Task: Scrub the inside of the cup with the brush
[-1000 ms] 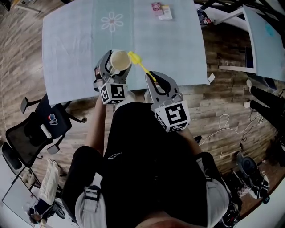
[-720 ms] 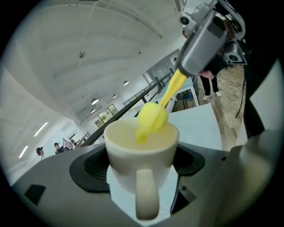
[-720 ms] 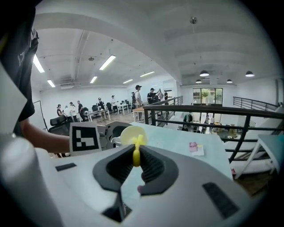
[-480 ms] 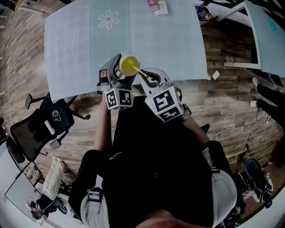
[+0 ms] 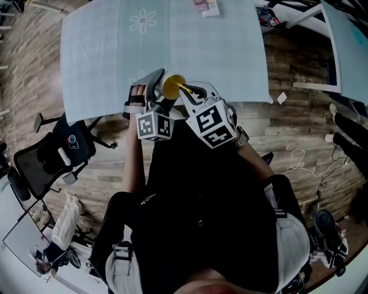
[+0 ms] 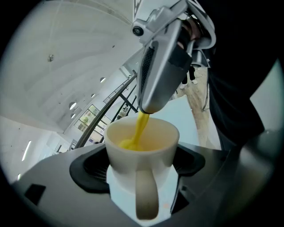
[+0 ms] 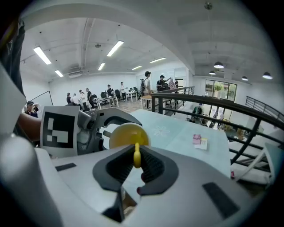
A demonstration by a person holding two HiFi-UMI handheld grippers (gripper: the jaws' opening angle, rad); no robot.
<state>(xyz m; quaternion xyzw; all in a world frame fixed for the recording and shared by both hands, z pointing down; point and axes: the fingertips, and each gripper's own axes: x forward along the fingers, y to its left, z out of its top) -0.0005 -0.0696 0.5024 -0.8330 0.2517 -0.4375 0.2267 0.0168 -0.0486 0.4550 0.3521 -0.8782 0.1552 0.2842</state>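
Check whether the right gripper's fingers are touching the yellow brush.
Touching. The right gripper view shows both fingers pressed against the yellow brush handle, with no gap on either side.

1. A table (image 5: 218, 51) under a pale blue cloth carries a white flower print (image 5: 142, 22) towards its far left corner and small packets (image 5: 206, 7) at its far edge.
2. A wood-plank floor (image 5: 299, 132) surrounds it. A black office chair (image 5: 54, 158) stands off the table's near left corner, and a white cable (image 5: 296, 158) lies on the floor to the right.
3. A white ceiling (image 7: 146, 35) holds strip lights (image 7: 114, 48). A dark railing (image 7: 222, 104) runs past windows (image 7: 219, 88), and people (image 7: 106, 91) stand far back.
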